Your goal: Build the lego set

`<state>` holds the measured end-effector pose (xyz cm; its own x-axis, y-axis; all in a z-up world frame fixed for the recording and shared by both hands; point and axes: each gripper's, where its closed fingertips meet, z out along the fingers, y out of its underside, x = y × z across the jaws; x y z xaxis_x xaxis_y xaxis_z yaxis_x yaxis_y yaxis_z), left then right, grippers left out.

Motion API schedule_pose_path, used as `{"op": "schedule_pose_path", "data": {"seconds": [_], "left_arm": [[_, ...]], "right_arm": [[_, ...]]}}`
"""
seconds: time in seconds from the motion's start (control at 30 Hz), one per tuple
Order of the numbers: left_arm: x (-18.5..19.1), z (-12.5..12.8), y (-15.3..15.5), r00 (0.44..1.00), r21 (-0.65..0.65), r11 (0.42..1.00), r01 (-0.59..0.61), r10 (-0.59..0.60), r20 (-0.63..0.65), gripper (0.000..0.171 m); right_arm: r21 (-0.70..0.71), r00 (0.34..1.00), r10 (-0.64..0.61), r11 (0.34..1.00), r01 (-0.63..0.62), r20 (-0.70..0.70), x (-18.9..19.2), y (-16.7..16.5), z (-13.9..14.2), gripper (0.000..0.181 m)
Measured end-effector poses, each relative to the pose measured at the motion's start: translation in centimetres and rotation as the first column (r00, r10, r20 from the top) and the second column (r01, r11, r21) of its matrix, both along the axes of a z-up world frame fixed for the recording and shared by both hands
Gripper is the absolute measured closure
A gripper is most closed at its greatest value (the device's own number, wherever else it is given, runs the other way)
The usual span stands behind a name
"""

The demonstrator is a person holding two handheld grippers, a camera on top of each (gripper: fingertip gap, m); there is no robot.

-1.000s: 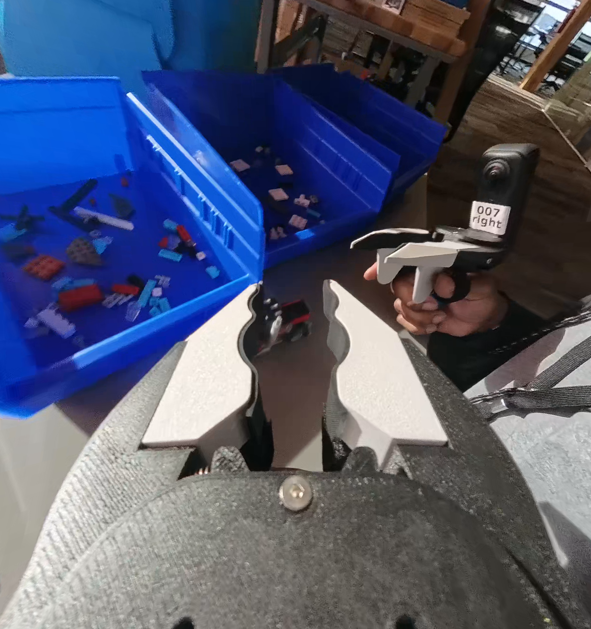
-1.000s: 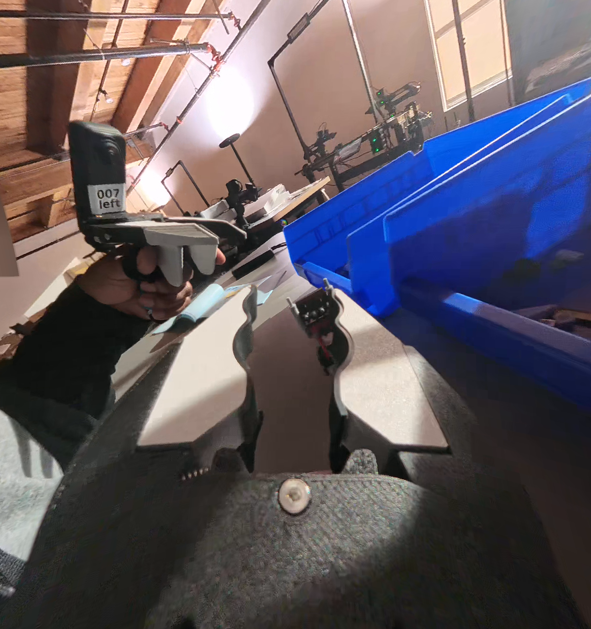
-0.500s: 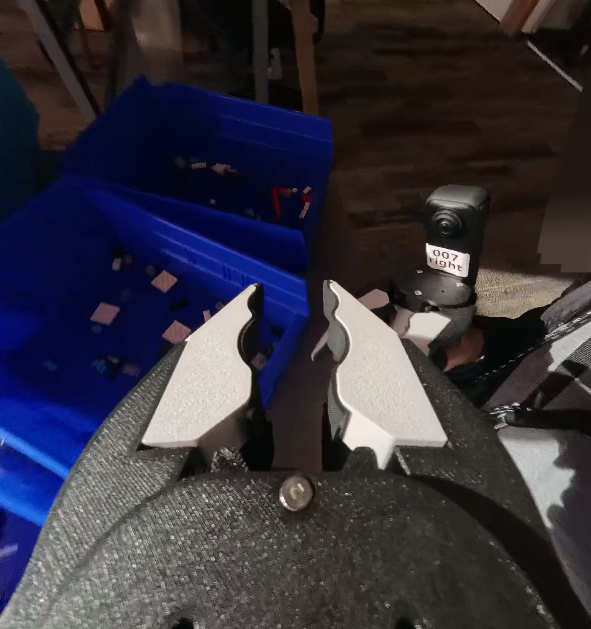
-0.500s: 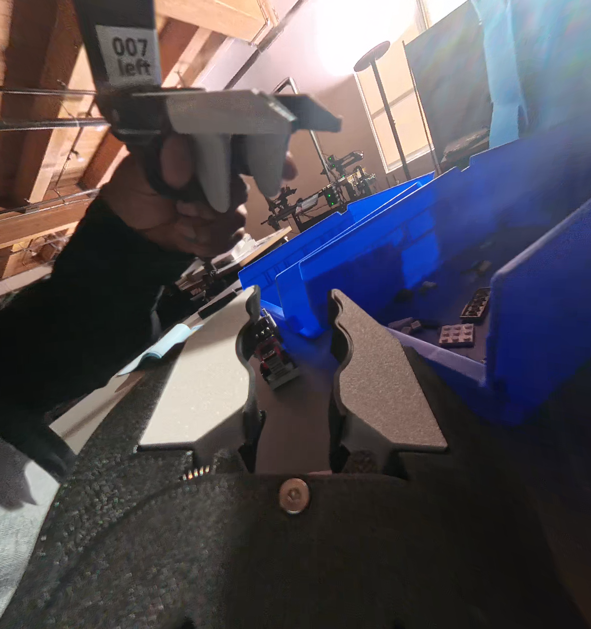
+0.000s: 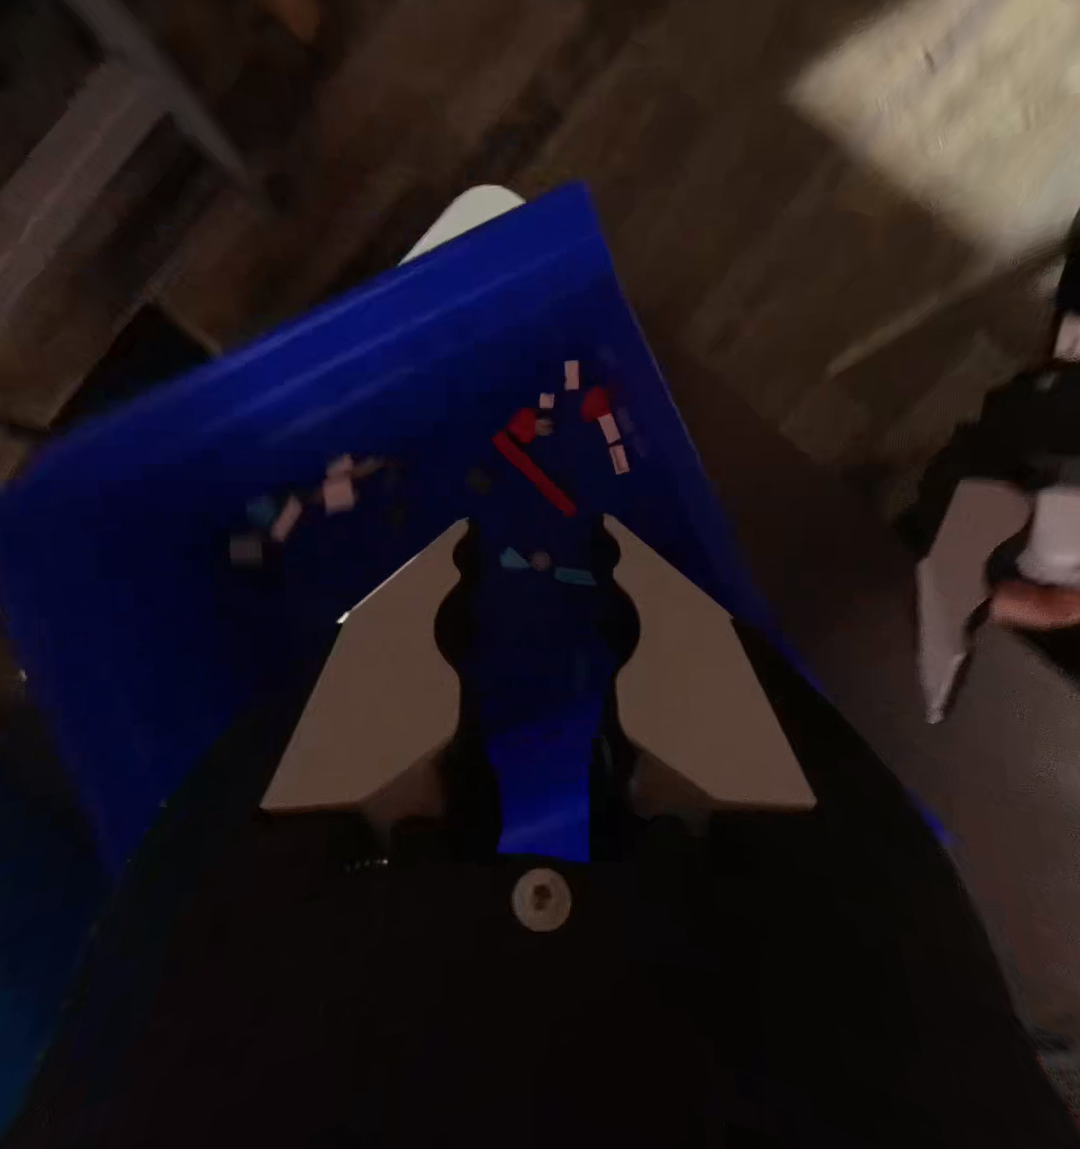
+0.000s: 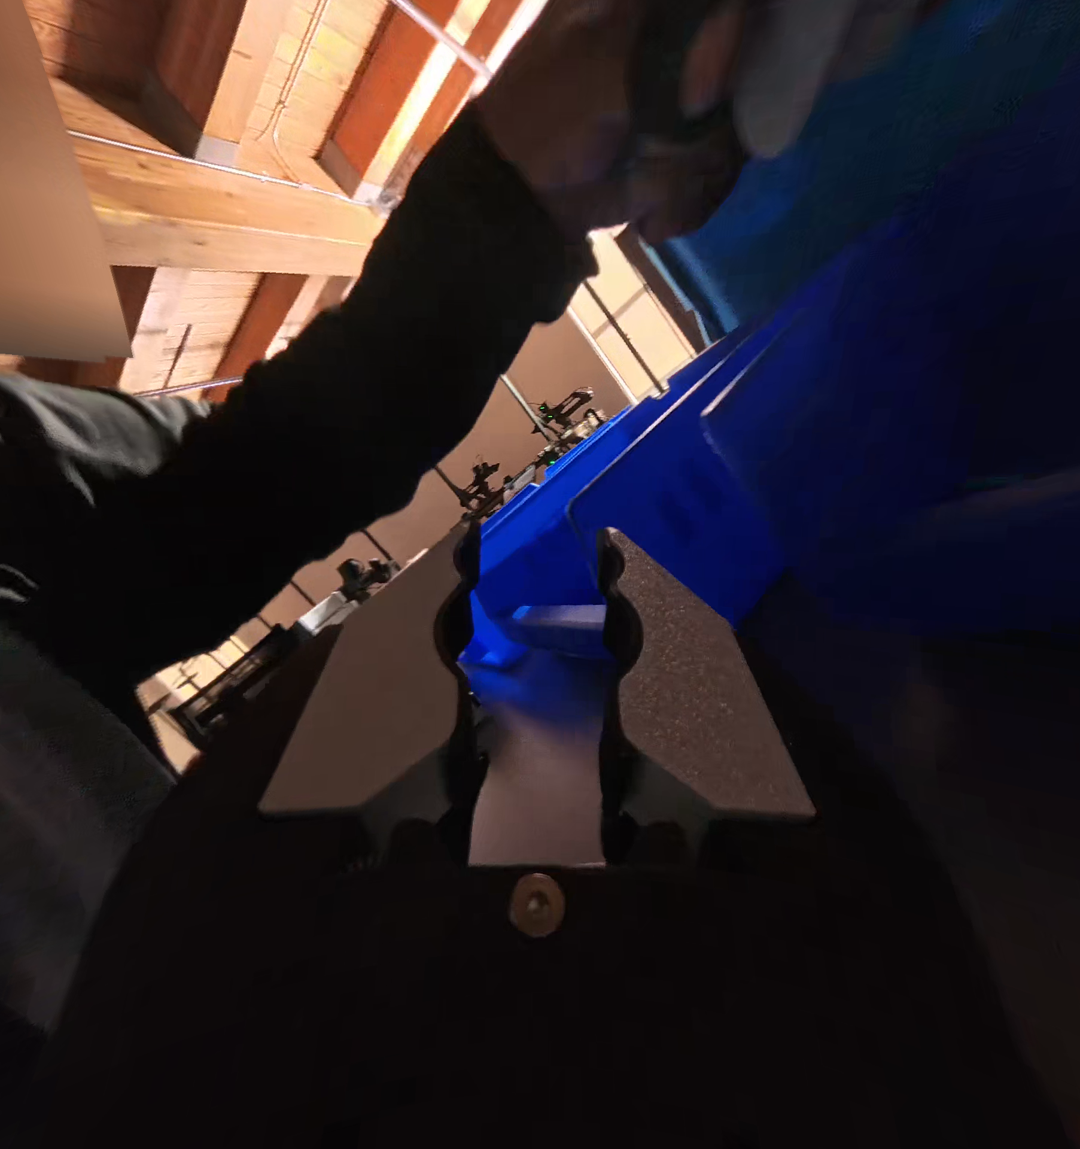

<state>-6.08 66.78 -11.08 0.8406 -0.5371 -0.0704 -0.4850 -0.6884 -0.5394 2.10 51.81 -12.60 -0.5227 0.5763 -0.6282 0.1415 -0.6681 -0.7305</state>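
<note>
1. Left gripper (image 5: 537, 528): its two pale fingers stand apart with nothing between them; it hangs over the open top of one blue bin (image 5: 152, 590). The view is blurred.
2. Lego pieces (image 5: 534, 475): loose in that bin, ahead of the fingertips. Countable through the blur are one long red bar, two smaller red pieces, roughly eight pale pink or white pieces in two clusters, and two teal pieces (image 5: 512, 559) showing in the gap between the fingers.
3. Right gripper (image 6: 537, 535): its two fingers are likewise spread and empty, held low over the grey table (image 6: 537, 777) and pointing at the bins' front walls.
4. Blue bins (image 6: 649, 516): at least three stand side by side in the right wrist view; their contents are hidden from this low angle.
5. One dark sleeve (image 6: 338, 404) crosses above, towards the bins.
6. The right gripper also appears, blurred, at the right edge of the left wrist view, held in one hand (image 5: 1044, 606).
</note>
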Motion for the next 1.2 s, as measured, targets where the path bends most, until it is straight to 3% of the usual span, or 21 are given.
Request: {"op": "schedule_pose_path", "data": {"seconds": [0.1, 0.2, 0.33, 0.57, 0.6, 0.73, 0.83, 1.0, 1.1, 1.2], "left_arm": [[1.2, -3.8, 2.4, 0.947, -0.086, 0.945, 0.315, -0.319, -0.033, 0.134], [1.7, -7.3, 4.0, 0.894, -0.14, 0.885, 0.445, -0.448, 0.009, 0.134], [0.9, -10.6, 5.3, 0.836, -0.197, 0.827, 0.527, -0.546, -0.056, 0.134], [1.5, -12.6, 6.6, 0.781, -0.186, 0.782, 0.595, -0.617, -0.095, 0.144], [1.8, -12.5, 6.6, 0.781, -0.17, 0.779, 0.603, -0.62, -0.075, 0.152], [1.7, -12.5, 6.6, 0.805, -0.196, 0.799, 0.569, -0.59, -0.067, 0.153], [1.4, -11.3, 6.5, 0.846, -0.192, 0.842, 0.504, -0.526, -0.087, 0.153], [1.5, -5.5, 4.5, 0.936, -0.096, 0.936, 0.338, -0.344, -0.067, 0.153], [1.9, -0.8, 1.0, 0.983, -0.015, 0.983, 0.184, -0.184, -0.021, 0.153], [2.3, 4.1, -5.3, 0.999, 0.081, 0.997, -0.022, 0.018, 0.05, 0.154]], "right_arm": [[0.027, 0.998, -0.049, 0.998, 0.048, 0.035, -0.3, 1.3, -1.2, 0.143], [-0.025, 0.998, -0.047, 0.999, 0.048, 0.033, -0.3, 2.2, -1.2, 0.143], [-0.068, 0.999, -0.037, 0.997, 0.037, 0.013, -0.2, 2.8, -1.1, 0.143], [-0.158, 1.0, 0.006, 0.987, -0.01, -0.025, 0.2, 3.6, -0.9, 0.143], [-0.165, 1.0, 0.006, 0.986, -0.01, -0.025, 0.2, 3.8, -1.0, 0.143], [-0.168, 1.0, 0.002, 0.986, -0.006, -0.025, 0.2, 3.9, -1.0, 0.143], [-0.16, 1.0, 0.0, 0.987, -0.004, -0.023, 0.2, 3.8, -1.0, 0.143], [-0.147, 1.0, -0.02, 0.989, 0.019, -0.01, 0.0, 3.8, -1.1, 0.144], [-0.126, 0.999, -0.032, 0.992, 0.033, 0.007, -0.1, 3.6, -1.2, 0.143], [-0.107, 0.999, -0.038, 0.993, 0.04, 0.021, 0.0, 3.3, -1.2, 0.143]]}}
